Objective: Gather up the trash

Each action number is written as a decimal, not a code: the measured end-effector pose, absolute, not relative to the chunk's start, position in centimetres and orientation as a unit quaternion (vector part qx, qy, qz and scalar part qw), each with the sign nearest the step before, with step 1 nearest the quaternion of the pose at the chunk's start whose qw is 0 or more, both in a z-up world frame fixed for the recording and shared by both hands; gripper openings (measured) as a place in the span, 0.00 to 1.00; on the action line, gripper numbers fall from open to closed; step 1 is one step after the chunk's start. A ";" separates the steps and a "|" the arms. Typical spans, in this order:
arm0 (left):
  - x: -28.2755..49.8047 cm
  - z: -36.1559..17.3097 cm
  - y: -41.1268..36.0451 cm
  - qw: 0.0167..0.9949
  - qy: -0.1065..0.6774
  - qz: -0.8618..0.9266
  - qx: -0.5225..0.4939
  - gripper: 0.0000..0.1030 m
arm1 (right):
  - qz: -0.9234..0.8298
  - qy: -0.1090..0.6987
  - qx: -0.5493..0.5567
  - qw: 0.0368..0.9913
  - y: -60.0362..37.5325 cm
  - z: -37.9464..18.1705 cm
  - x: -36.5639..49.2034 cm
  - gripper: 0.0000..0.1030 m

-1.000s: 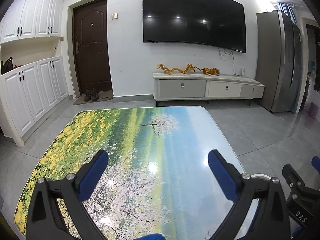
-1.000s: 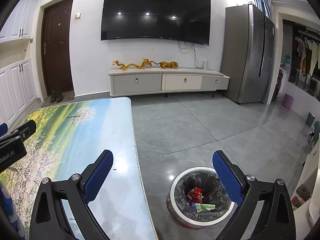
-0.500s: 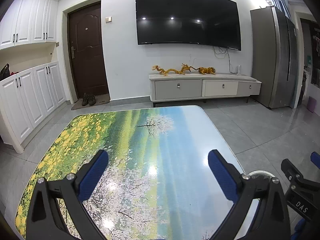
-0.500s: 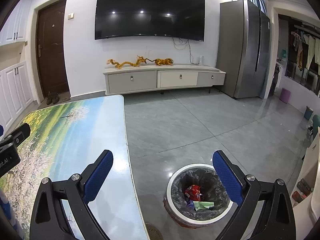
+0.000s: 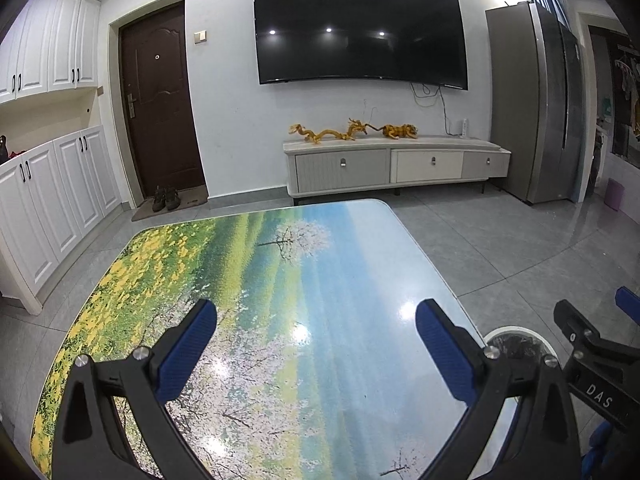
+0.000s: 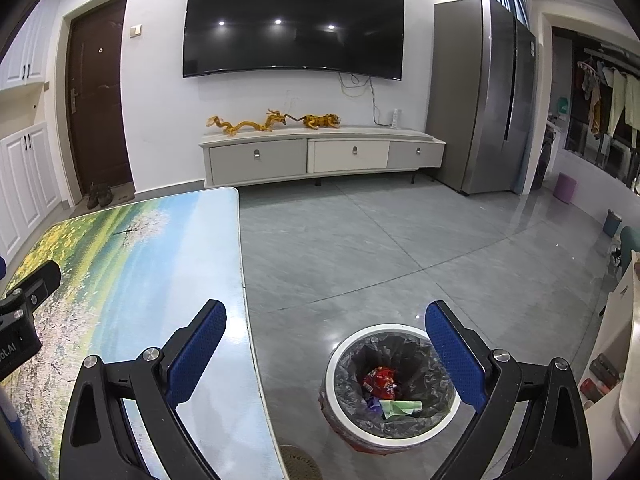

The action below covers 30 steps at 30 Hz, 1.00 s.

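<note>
Both your grippers have tipped up slightly since a second ago. Your left gripper (image 5: 316,348) hovers level over the table (image 5: 280,280), jaws spread and empty. Your right gripper (image 6: 326,350) hangs released, straddling the table edge and the trash bin (image 6: 332,376), where the wrappers (image 6: 380,384) lie.

Brightly, evenly lit from ceiling lamps overhead. Three lamp spots mirrored in the wall-mounted black television screen (image 5: 360,32); white glare patches on the glossy landscape-printed counter (image 5: 408,310) toward 3 o'clock. Sharp centre, strong fisheye bending and dark vignetting at all corners.
</note>
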<state>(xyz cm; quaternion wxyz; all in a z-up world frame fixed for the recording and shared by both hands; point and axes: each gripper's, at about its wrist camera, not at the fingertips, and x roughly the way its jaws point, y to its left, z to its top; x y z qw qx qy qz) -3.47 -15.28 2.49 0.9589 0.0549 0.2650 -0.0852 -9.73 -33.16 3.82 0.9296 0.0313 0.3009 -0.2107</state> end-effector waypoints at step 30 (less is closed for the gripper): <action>-3.8 2.0 -15.8 0.951 0.283 -0.107 0.063 0.98 | -0.227 0.327 0.032 0.917 -33.8 2.4 -9.7 0.95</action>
